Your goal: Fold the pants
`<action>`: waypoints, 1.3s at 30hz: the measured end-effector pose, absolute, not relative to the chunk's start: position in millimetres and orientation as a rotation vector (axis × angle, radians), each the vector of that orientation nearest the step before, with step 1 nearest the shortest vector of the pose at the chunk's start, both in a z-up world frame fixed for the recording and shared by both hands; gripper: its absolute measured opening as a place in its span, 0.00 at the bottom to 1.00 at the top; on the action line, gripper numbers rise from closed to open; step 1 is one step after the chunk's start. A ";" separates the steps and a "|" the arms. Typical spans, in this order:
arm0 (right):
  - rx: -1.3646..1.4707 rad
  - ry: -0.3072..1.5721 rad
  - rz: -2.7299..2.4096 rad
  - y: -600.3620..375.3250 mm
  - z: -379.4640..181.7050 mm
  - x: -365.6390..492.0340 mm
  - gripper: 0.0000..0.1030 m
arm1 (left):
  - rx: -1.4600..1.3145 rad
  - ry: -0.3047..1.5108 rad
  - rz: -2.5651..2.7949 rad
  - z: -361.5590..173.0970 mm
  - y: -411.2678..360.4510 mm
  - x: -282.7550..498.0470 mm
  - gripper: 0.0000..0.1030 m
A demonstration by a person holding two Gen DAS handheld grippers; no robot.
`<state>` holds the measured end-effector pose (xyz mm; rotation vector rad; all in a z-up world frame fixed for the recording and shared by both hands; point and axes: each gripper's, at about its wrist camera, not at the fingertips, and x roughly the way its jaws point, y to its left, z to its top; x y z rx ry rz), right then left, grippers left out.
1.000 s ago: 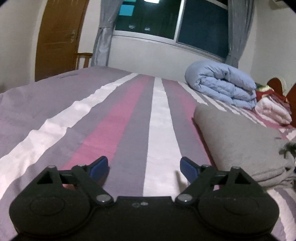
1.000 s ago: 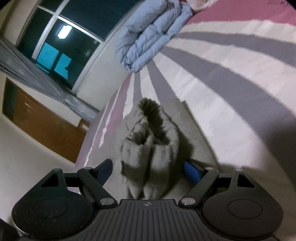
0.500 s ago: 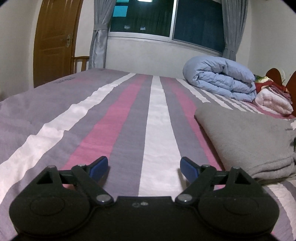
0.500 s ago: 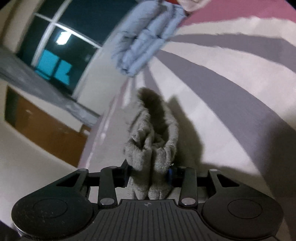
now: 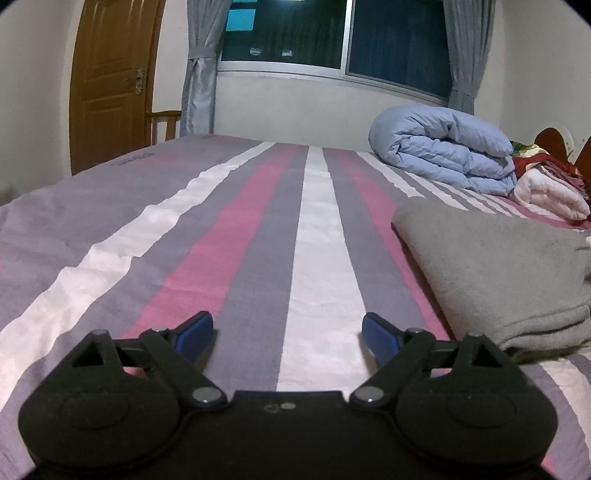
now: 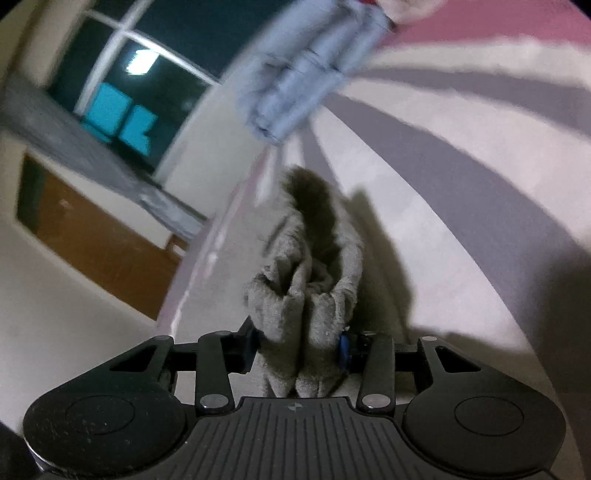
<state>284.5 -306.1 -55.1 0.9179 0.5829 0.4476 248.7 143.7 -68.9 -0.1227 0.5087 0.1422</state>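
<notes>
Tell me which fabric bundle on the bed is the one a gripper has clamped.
The grey pants, pinched by the right gripper. The rolled blue duvet and white bedding lie untouched beyond.

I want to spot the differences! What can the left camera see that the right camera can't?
Only the left view shows the open left tool over the striped bed, plus the chair and the pants lying flat in a folded stack. Only the right view shows the right tool shut on a bunched end of the pants. Both show the blue quilt, window and door.
</notes>
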 end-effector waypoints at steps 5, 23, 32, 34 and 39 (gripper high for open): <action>0.919 0.684 0.413 -307.0 -79.9 298.0 0.40 | -0.118 0.517 0.138 -69.2 143.7 250.0 0.79; 0.775 0.519 0.335 -300.1 -36.9 229.2 0.58 | -0.032 0.504 -0.006 -59.4 81.3 229.2 0.78; 0.798 0.530 0.339 -296.4 -44.3 237.7 0.58 | -0.016 0.528 -0.025 -72.9 60.4 252.3 0.76; 0.806 0.539 0.333 -297.5 -46.5 238.1 0.59 | -0.020 0.548 0.001 -77.3 62.5 260.8 0.80; 0.812 0.540 0.361 -291.0 -47.9 255.2 0.61 | -0.059 0.543 0.003 -77.2 73.1 257.5 0.72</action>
